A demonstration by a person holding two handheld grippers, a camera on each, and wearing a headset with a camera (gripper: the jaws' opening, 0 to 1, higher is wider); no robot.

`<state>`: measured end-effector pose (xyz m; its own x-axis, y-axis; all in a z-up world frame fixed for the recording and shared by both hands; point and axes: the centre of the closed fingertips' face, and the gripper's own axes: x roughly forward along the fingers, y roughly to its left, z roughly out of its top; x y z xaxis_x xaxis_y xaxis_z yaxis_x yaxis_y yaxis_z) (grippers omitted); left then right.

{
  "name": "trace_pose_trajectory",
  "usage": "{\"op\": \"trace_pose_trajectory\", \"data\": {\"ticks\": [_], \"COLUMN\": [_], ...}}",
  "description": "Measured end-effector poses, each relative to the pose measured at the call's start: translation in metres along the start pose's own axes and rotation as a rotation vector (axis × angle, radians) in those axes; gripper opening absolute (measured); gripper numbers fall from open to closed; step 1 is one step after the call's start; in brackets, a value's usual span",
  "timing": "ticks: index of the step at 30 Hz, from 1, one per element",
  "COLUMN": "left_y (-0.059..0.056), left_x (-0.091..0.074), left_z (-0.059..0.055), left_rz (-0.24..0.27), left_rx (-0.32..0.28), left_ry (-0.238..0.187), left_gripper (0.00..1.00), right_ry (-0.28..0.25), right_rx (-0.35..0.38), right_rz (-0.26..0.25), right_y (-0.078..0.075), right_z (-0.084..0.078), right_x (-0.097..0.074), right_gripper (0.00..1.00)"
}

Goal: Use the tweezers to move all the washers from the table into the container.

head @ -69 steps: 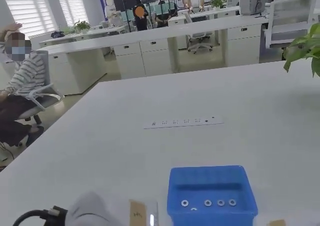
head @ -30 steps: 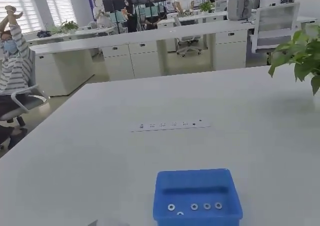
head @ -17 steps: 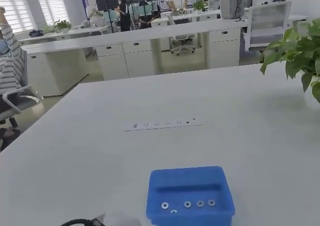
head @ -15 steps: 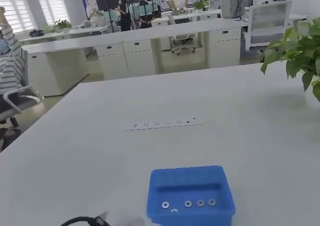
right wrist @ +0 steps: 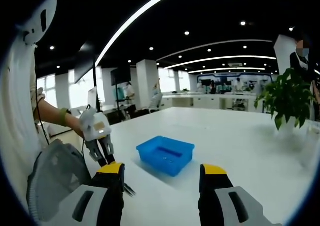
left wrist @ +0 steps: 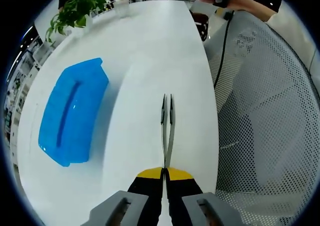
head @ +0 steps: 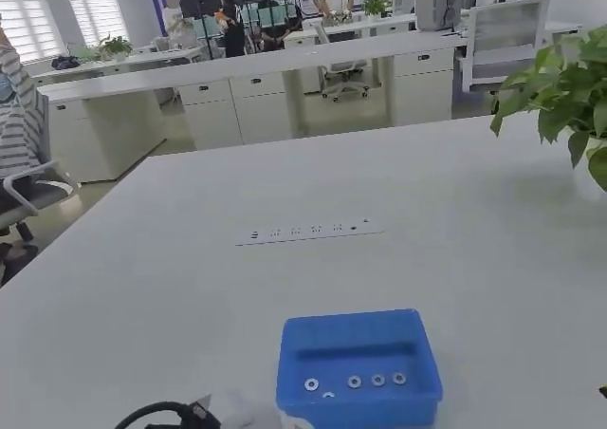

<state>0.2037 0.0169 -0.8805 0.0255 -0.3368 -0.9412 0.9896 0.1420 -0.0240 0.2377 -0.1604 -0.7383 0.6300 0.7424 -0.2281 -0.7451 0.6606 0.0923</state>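
The blue container (head: 358,363) stands on the white table (head: 446,220) near its front edge, with several washers (head: 354,382) lying in a row inside. My left gripper (left wrist: 164,173) is shut on the tweezers (left wrist: 167,131), whose thin tips lie low over the tabletop beside the blue container (left wrist: 72,111); nothing shows between the tips. In the right gripper view, my right gripper (right wrist: 162,170) is open and holds nothing, raised in front of the container (right wrist: 165,155). The left gripper (right wrist: 97,136) with the tweezers (right wrist: 127,188) appears at that view's left.
A white power strip (head: 308,232) lies mid-table beyond the container. A potted plant (head: 564,97) stands at the table's right. A mesh chair (left wrist: 265,116) sits just off the table edge by the left gripper. People sit at desks beyond.
The head camera has drifted, so the container sits further left in the picture. The container and its washers have not moved on the table.
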Motion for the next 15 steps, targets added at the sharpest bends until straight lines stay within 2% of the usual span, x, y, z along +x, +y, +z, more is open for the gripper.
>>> {"op": "trace_pose_trajectory", "data": {"ticks": [7,12,15], "left_y": [0.004,0.005,0.006], "left_x": [0.000,-0.007,-0.012], "left_z": [0.002,0.005,0.005], "left_rz": [0.014,0.029,0.052], "left_rx": [-0.023,-0.054,-0.075], "left_ry": [-0.009,-0.044,-0.066], "left_gripper": [0.00,0.01,0.05], "right_ry": [0.002,0.014,0.019], "right_rx": [0.002,-0.009,-0.012], "right_rz": [-0.015,-0.015,-0.017], "right_y": [-0.003,-0.003,-0.003], "right_z": [-0.001,-0.003,-0.004], "right_x": [-0.001,-0.001,-0.001], "right_gripper": [0.59,0.59,0.59]}}
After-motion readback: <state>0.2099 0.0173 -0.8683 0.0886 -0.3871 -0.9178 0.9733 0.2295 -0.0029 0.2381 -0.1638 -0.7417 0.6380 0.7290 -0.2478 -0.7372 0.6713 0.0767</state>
